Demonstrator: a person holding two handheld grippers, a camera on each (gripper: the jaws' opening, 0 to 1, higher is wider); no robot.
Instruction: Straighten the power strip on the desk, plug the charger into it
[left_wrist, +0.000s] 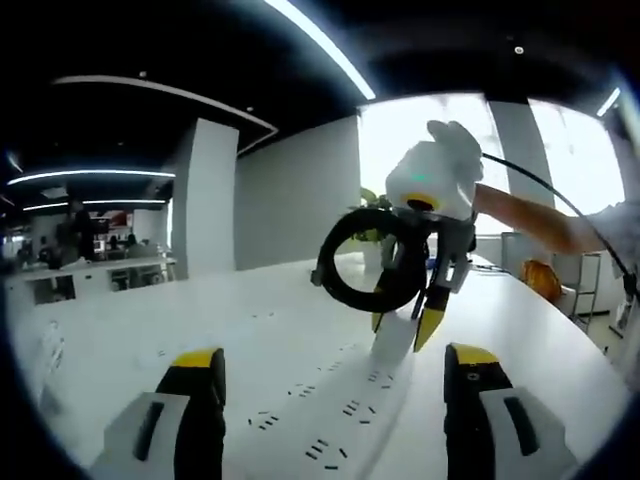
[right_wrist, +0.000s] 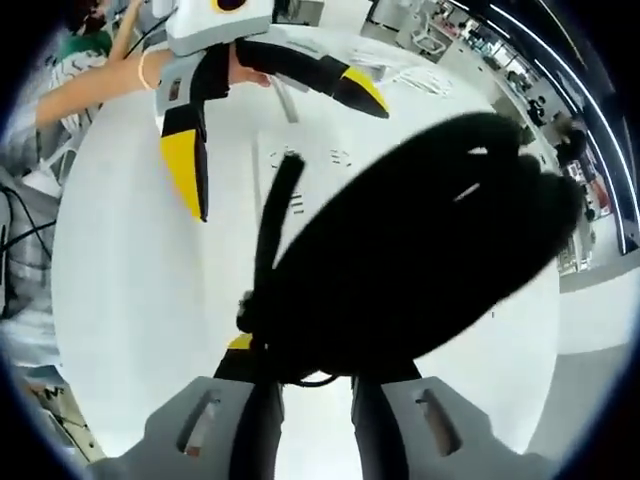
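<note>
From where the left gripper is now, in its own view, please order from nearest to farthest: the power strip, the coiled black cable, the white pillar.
1. Power strip: on the desk, between the jaws.
2. Coiled black cable: ahead above the strip, held by the right gripper.
3. White pillar: far back, left, beyond the desk.

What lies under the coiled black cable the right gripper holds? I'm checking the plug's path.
Under the coiled cable lies the white power strip on the desk. In the right gripper view the coil covers most of it.

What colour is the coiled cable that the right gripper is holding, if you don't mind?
Black. The coiled cable shows best in the left gripper view, held by the right gripper.
</note>
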